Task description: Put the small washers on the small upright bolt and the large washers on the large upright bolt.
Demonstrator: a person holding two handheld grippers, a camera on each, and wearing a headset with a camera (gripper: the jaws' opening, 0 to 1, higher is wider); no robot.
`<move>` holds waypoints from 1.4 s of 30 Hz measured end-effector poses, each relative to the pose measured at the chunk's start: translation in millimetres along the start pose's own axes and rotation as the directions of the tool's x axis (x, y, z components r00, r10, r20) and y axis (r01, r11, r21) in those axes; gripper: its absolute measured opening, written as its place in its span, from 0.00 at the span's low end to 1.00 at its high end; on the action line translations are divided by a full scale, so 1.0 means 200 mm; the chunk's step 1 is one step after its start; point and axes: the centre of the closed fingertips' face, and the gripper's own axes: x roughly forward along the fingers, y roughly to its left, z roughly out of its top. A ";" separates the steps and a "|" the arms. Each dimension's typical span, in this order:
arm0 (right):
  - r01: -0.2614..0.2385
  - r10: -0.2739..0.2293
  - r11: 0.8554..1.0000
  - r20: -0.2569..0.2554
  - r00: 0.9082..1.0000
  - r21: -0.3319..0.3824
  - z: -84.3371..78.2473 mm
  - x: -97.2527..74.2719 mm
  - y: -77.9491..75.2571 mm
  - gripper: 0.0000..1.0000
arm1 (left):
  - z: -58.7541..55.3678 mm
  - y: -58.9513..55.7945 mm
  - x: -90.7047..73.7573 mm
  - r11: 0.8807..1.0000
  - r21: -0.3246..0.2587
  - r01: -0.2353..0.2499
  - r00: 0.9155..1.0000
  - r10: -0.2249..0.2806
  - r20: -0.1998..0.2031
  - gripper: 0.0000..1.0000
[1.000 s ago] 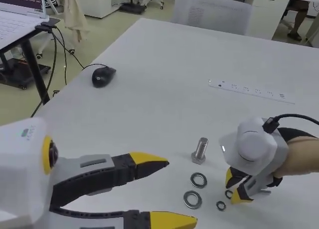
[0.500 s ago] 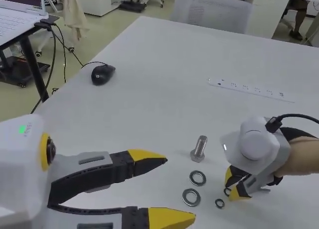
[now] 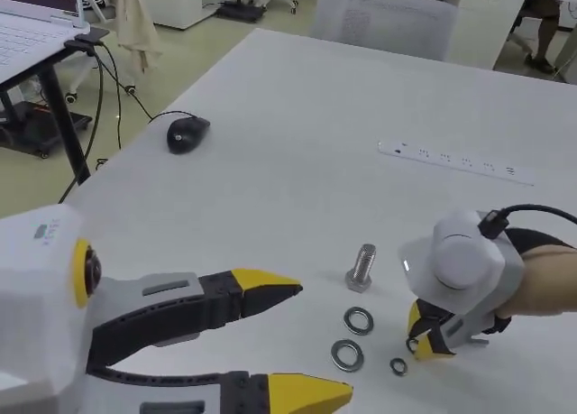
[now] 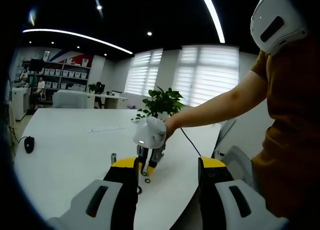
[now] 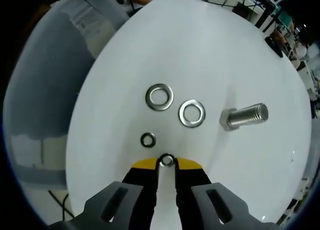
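Sprawling white table (image 3: 297, 116) with mouse (image 3: 187, 134) and power strip (image 3: 446, 160), office floor (image 3: 180, 53) beyond.

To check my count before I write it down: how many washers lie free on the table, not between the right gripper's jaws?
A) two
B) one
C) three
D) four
C: a large washer, a second large washer and a small washer lie free, while the other small washer sits between the jaws of the right gripper.
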 end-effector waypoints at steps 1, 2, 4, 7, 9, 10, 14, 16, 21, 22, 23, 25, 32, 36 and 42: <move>0.002 -0.002 1.000 -0.001 1.000 0.002 0.00 0.00 0.00 0.13 | 0.00 0.00 0.00 1.000 -0.001 0.001 1.000 -0.001 0.000 0.46; 0.003 -0.003 1.000 0.000 1.000 0.002 0.00 0.00 0.00 0.13 | 0.00 0.00 0.00 1.000 -0.002 0.001 1.000 -0.001 0.000 0.46; 0.009 -0.009 1.000 -0.011 1.000 -0.006 -0.01 0.00 0.00 0.12 | 0.00 0.00 0.00 1.000 -0.001 0.002 1.000 -0.002 -0.004 0.46; 0.007 -0.007 1.000 -0.009 1.000 0.013 -0.04 -0.02 0.00 0.12 | 0.00 0.00 0.00 1.000 -0.001 0.003 1.000 -0.003 -0.002 0.46; 0.013 -0.013 1.000 -0.006 1.000 0.023 -0.06 -0.04 0.00 0.12 | 0.00 0.00 0.01 1.000 0.000 0.005 1.000 -0.005 -0.005 0.46; 0.016 -0.016 0.999 -0.005 1.000 0.028 -0.06 -0.05 0.00 0.12 | 0.00 0.00 0.01 1.000 0.001 0.007 1.000 -0.007 -0.006 0.46; 0.027 -0.027 0.998 0.006 1.000 0.058 -0.10 -0.10 0.01 0.12 | 0.00 0.00 0.02 1.000 0.003 0.017 1.000 -0.017 -0.007 0.46; 0.029 -0.029 0.998 -0.005 1.000 0.061 -0.12 -0.11 0.02 0.12 | 0.00 -0.01 0.03 1.000 0.004 0.024 1.000 -0.024 -0.008 0.46; 0.049 -0.048 0.995 -0.019 0.999 0.084 -0.21 -0.18 0.03 0.12 | 0.01 -0.01 0.04 0.999 0.009 0.033 0.999 -0.033 -0.011 0.46; 0.052 -0.050 0.995 -0.018 0.999 0.090 -0.22 -0.19 0.03 0.12 | 0.01 -0.01 0.05 0.999 0.007 0.036 0.999 -0.035 -0.010 0.46; 0.054 -0.053 0.994 -0.021 0.998 0.098 -0.23 -0.20 0.02 0.12 | 0.01 -0.01 0.05 0.999 0.008 0.039 0.999 -0.039 -0.010 0.46; 0.061 -0.059 0.993 -0.029 0.998 0.102 -0.26 -0.21 0.02 0.12 | 0.00 -0.02 0.06 0.999 0.008 0.045 0.999 -0.045 -0.017 0.46; 0.100 -0.096 0.985 -0.039 0.995 0.140 -0.32 -0.30 -0.03 0.12 | 0.00 -0.02 0.07 0.998 0.012 0.058 0.998 -0.058 -0.023 0.46; 0.127 -0.125 0.976 -0.026 0.992 0.176 -0.32 -0.38 -0.08 0.12 | 0.01 -0.03 0.08 0.998 0.017 0.061 0.998 -0.060 -0.030 0.46; 0.156 -0.156 0.973 -0.017 0.988 0.170 -0.28 -0.45 -0.15 0.12 | 0.02 -0.02 0.08 0.998 0.018 0.061 0.998 -0.060 -0.024 0.46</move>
